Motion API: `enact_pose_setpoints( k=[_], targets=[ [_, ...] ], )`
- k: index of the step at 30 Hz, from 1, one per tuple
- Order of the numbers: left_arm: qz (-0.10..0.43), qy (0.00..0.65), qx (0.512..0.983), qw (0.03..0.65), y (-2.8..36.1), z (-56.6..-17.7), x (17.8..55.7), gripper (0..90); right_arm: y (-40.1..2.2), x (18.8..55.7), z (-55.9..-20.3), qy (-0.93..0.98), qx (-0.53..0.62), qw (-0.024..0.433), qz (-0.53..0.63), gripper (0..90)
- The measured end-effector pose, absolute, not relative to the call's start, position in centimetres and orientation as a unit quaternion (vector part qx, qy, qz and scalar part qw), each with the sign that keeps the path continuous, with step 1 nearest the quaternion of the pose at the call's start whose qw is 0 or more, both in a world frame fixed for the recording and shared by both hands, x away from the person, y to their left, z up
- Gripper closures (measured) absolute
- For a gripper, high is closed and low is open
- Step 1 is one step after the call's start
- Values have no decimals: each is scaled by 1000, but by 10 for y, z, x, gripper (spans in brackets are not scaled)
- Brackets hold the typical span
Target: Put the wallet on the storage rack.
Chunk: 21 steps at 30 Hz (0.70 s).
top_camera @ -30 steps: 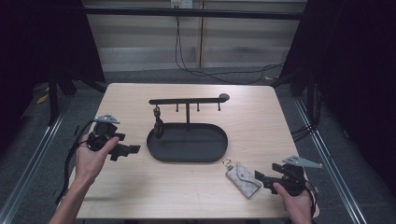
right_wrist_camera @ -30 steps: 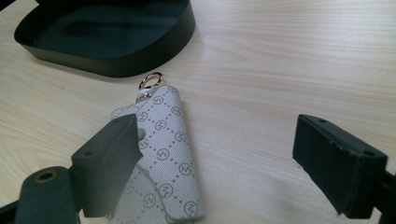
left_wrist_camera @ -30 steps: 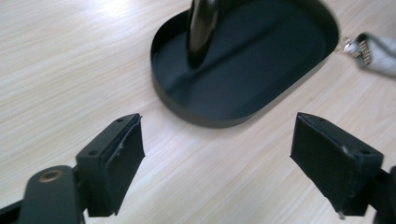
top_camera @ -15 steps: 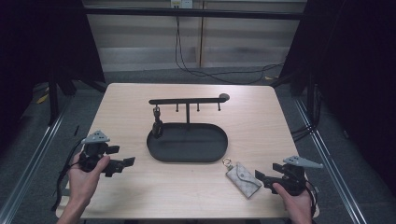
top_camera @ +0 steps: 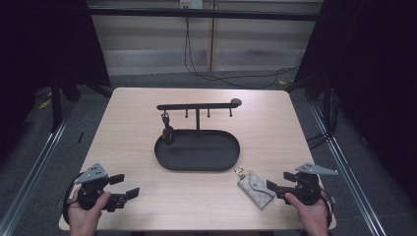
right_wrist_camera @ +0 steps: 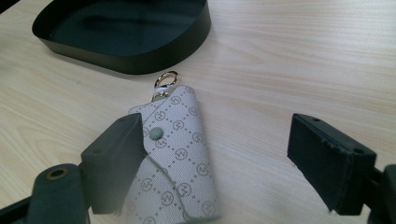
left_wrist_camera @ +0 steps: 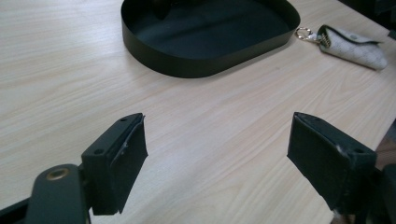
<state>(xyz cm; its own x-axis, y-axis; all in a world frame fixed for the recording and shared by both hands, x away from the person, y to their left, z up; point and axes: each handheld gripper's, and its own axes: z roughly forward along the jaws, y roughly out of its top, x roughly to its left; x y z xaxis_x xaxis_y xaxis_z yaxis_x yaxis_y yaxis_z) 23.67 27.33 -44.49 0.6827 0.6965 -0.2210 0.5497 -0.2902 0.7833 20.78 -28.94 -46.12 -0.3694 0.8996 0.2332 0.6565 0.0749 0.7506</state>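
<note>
A grey patterned key pouch [top_camera: 255, 188] with a gold ring [right_wrist_camera: 166, 78] lies flat on the table, just in front of the black oval tray [top_camera: 196, 167]. My right gripper [top_camera: 279, 181] sits at the near right, and its jaws have just been closing. The pouch [right_wrist_camera: 180, 154] lies between them, close to the left jaw, with a wide gap to the other; neither pad presses on it. My left gripper [top_camera: 127, 186] is at the near left corner, open, with only bare wood between its jaws [left_wrist_camera: 217, 154]. The pouch [left_wrist_camera: 352, 44] also shows far off beside the tray [left_wrist_camera: 205, 65].
A black rack with a crossbar [top_camera: 196, 105] and small hooks rises from the back of the tray; a dark object [top_camera: 167, 132] hangs from its left hook. The tray wall [right_wrist_camera: 140, 63] stands just beyond the pouch's ring. The table's near edge runs close under both hands.
My left hand has drawn back and down from beside the tray to the table's near left corner. The right hand and the pouch have stayed where they were.
</note>
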Motion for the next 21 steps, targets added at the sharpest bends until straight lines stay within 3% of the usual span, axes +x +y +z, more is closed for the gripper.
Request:
enact_pose_setpoints(
  k=[12,21],
  targets=[
    [72,379,797,464,276,-453,229,193,-269,221,-454,759,515,119,380,289],
    [75,377,795,469,276,-451,229,192,-255,234,-448,793,511,68,326,254]
  ],
)
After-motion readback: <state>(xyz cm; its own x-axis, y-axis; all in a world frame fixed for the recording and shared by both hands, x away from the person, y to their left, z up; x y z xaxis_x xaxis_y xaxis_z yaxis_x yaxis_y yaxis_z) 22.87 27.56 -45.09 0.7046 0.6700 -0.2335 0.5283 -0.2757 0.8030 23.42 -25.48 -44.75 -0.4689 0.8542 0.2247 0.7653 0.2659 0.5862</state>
